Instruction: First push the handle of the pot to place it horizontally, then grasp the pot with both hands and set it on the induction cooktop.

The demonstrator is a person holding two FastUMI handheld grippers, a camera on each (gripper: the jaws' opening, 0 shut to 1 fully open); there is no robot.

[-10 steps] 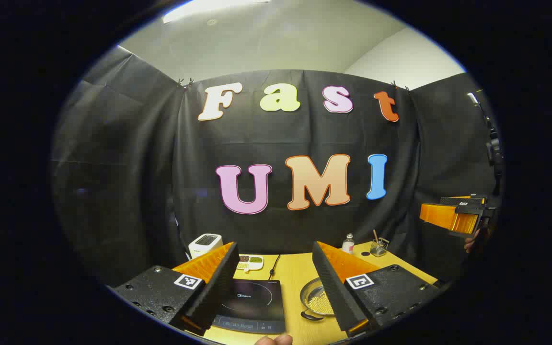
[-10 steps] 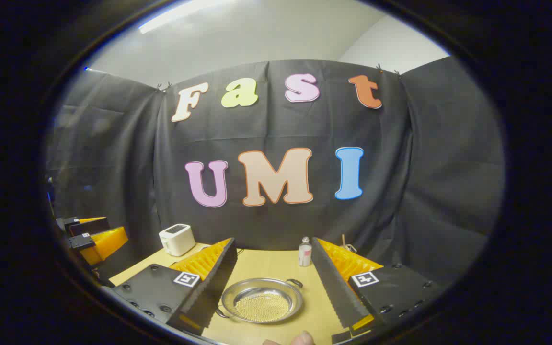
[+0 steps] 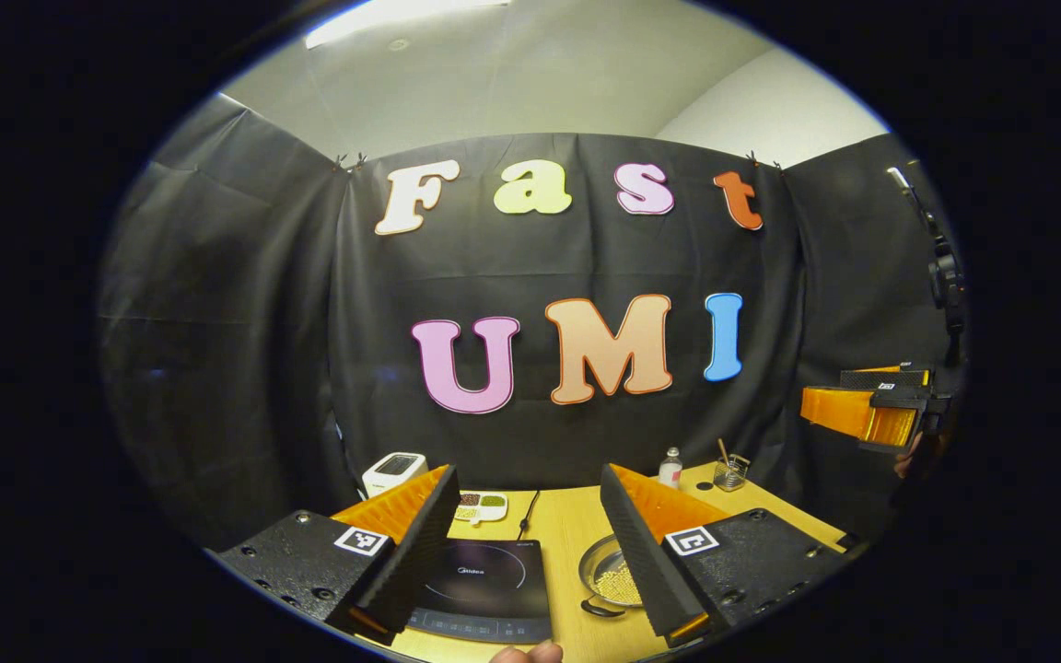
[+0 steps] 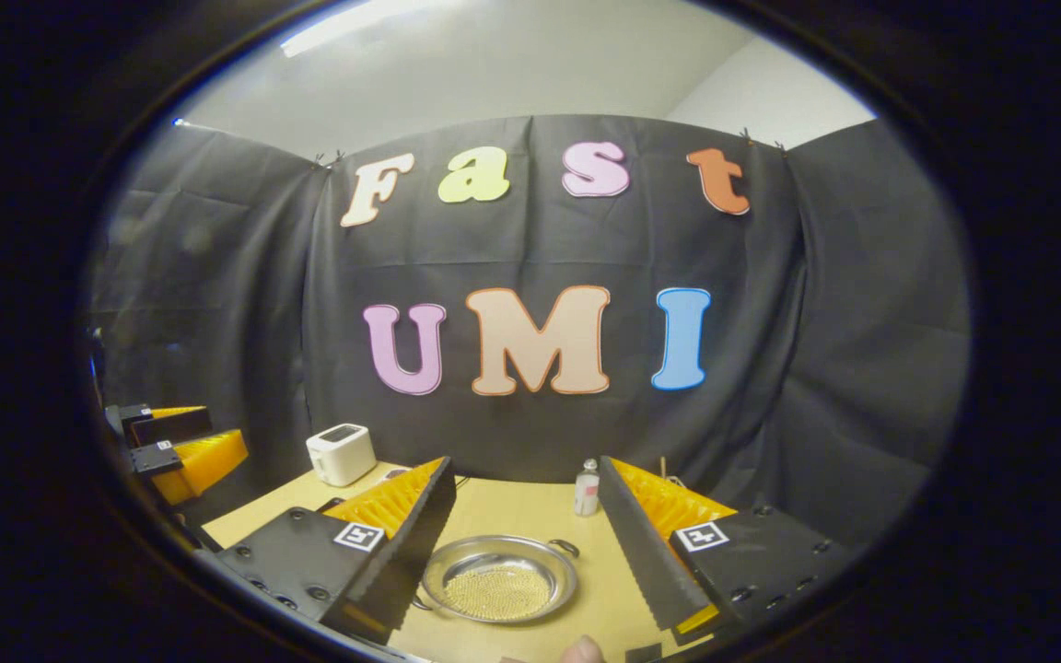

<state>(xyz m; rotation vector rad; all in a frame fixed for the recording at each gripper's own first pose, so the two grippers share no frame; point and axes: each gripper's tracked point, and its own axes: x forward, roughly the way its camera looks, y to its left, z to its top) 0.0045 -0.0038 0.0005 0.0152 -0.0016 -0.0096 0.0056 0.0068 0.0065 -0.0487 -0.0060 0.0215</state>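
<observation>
Right gripper view: we hold both grippers' jaws apart above the pot (image 4: 500, 578), barely shifted since; handle unpushed.

both grippers, the left gripper (image 3: 526, 543) and right gripper (image 4: 523, 543), carry black screw-studded bodies with square black-and-white tags.

A shiny silver pot (image 4: 499, 582) full of tiny yellow beads (image 4: 496, 590) is seen on a light wooden table (image 4: 517, 508). The cooktop (image 3: 484, 589) is black, the toaster (image 4: 341, 454) white.
</observation>
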